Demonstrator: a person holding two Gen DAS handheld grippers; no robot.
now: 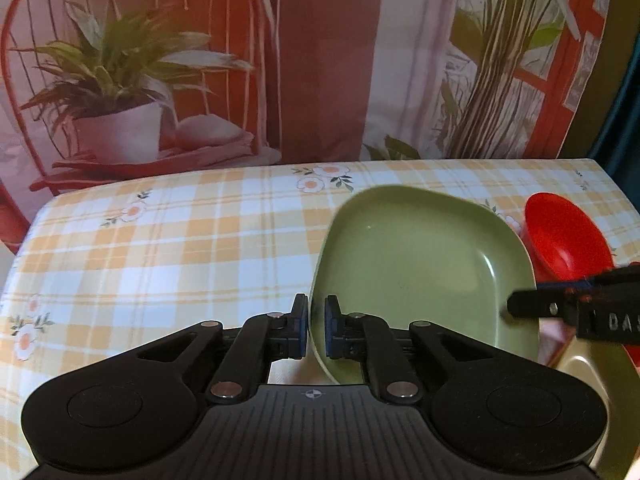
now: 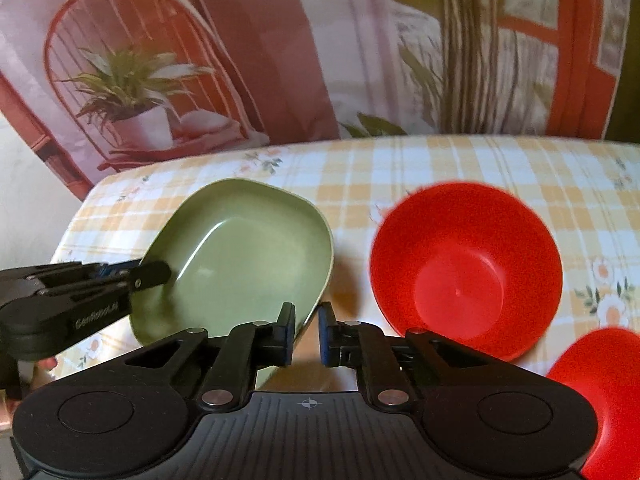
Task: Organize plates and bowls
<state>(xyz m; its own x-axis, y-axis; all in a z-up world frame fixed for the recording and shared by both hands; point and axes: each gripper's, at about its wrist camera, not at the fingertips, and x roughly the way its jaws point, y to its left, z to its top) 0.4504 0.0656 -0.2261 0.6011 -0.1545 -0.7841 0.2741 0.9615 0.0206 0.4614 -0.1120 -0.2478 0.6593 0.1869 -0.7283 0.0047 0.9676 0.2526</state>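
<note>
Green plate (image 1: 420, 268), tilted above the checked surface (image 1: 160, 248), is pinched at opposite rims by both tools: left tool (image 1: 316, 332), right tool (image 2: 307, 334).

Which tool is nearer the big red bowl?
Right. The right tool grips the green plate's rim beside the red bowl; the left tool holds the plate's far rim.

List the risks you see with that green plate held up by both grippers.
1. The green plate is tilted and held only by thin rim pinches from the left gripper and right gripper; uneven pulling might make it slip.
2. The red bowl stands close beside it, so a sideways swing may knock it.
3. A second red bowl sits near the right gripper and could get bumped.
</note>
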